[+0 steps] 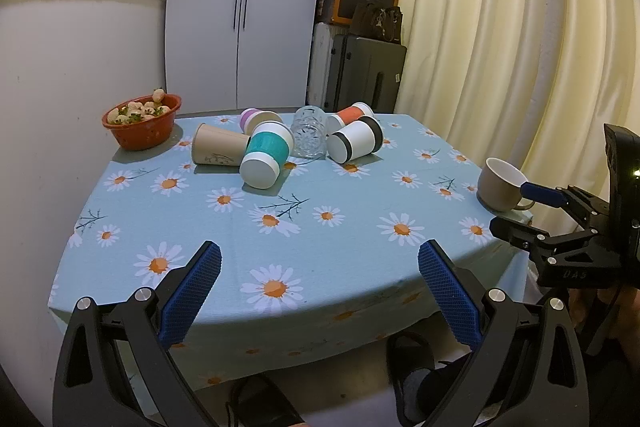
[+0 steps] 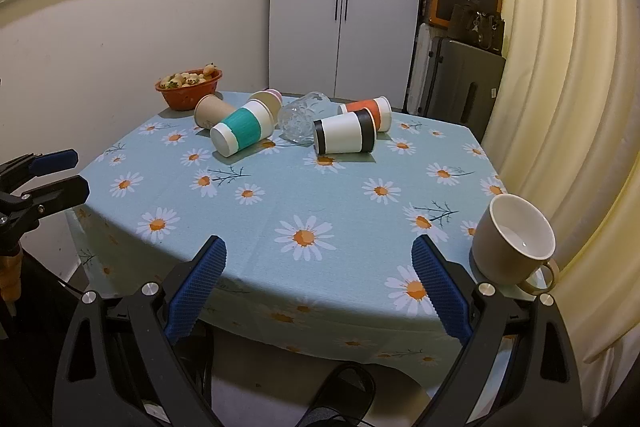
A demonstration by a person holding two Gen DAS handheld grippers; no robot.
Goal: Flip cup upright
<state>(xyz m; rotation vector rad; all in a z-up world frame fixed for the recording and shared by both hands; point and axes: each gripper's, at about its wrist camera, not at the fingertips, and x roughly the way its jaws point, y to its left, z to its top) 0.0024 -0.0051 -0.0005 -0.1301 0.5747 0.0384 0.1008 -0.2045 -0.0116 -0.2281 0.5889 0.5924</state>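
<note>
Several cups lie on their sides at the far part of the daisy tablecloth (image 1: 280,239): a teal-banded cup (image 1: 266,157) (image 2: 244,131), a plain brown paper cup (image 1: 216,146), a pink-rimmed cup (image 1: 256,119), a clear glass (image 1: 308,133) (image 2: 300,121), a black-banded cup (image 1: 356,141) (image 2: 346,135) and an orange-banded cup (image 1: 352,115) (image 2: 370,111). A beige mug (image 1: 502,185) (image 2: 514,247) stands upright at the right edge. My left gripper (image 1: 320,267) is open and empty over the near edge. My right gripper (image 2: 318,267) is open and empty, left of the mug.
A red bowl (image 1: 142,131) (image 2: 188,91) of pale fruit sits at the far left corner. Behind the table stand a white cupboard (image 1: 244,7), a suitcase (image 1: 360,75) and stacked boxes. Curtains (image 1: 500,27) hang on the right. Feet in slippers show under the table.
</note>
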